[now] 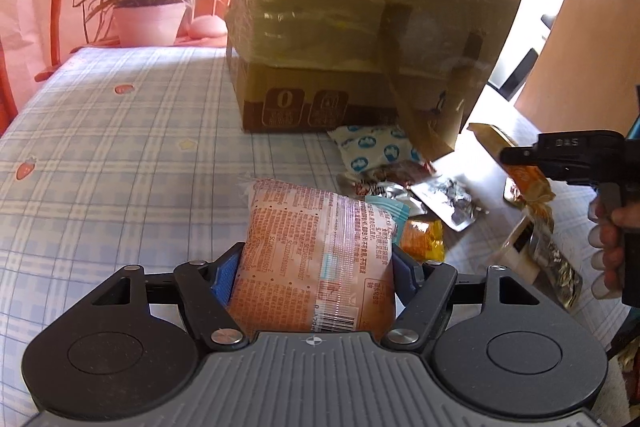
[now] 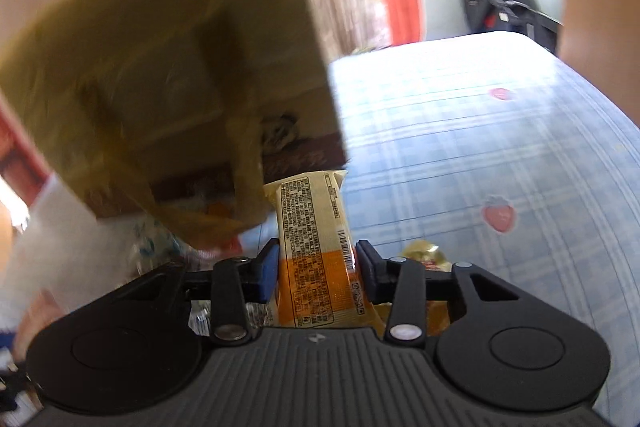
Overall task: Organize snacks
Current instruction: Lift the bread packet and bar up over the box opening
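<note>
Standing on the checked blue tablecloth (image 1: pixel 120 155), printed with small strawberries, a tall cardboard box (image 1: pixel 360 19) wrapped in clear tape takes up the middle of the table, and a loose tape-covered flap (image 1: pixel 420 123) hangs from its near corner over the heap of snacks. Low on its front face a dark panel shows a big "0"; the small print under it is too fine to read. Behind the box a potted plant (image 1: pixel 148 3) sits beside an orange chair.

The left gripper (image 1: pixel 316 263) is clamped on a puffy pink snack bag (image 1: pixel 316 247), its blue pads pressed into both sides; the bag carries dense printed text and a barcode, none of it readable. Just beyond lie a white-and-blue packet (image 1: pixel 372 147), a silver wrapper (image 1: pixel 448 195) and a small orange packet (image 1: pixel 422 241).

The right gripper (image 2: pixel 316 267) has closed on a yellow-and-orange snack bar (image 2: pixel 316 247), held upright close under the hanging flap. Its wrapper bears a text panel and barcode. In the left view that gripper's body reads "DAS", with a hand (image 1: pixel 612 239) on its handle.
</note>
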`<action>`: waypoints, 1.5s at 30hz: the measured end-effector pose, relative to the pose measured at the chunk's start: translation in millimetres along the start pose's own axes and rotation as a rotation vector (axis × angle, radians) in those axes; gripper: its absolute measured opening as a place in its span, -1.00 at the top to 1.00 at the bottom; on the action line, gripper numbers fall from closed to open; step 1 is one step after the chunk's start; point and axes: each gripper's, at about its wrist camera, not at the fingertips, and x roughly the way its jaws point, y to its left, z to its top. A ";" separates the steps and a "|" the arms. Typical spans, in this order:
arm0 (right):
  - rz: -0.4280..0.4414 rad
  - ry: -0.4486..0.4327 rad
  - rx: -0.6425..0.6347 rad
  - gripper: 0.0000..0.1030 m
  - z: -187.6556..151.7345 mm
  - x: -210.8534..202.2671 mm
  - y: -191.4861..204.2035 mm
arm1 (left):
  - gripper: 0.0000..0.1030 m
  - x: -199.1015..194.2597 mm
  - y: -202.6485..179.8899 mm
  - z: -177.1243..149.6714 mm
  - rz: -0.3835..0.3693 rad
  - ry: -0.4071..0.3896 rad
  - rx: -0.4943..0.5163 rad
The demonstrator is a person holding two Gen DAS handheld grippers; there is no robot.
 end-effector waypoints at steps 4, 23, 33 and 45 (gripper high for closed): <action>0.024 -0.051 0.050 0.18 3.4 -16.4 -8.6 | -0.46 -5.2 -2.6 3.8 0.002 -0.027 0.011; 0.125 -0.269 -0.021 0.18 40.5 -87.2 30.2 | -0.46 -70.9 -14.2 77.7 -0.029 -0.290 0.043; 0.187 -0.370 -0.084 0.18 85.5 -113.7 50.7 | -0.46 -85.3 -32.8 144.1 -0.061 -0.388 0.089; 0.228 -0.367 -0.111 0.18 142.4 -74.2 70.0 | -0.46 -42.1 -49.0 239.5 -0.078 -0.383 0.076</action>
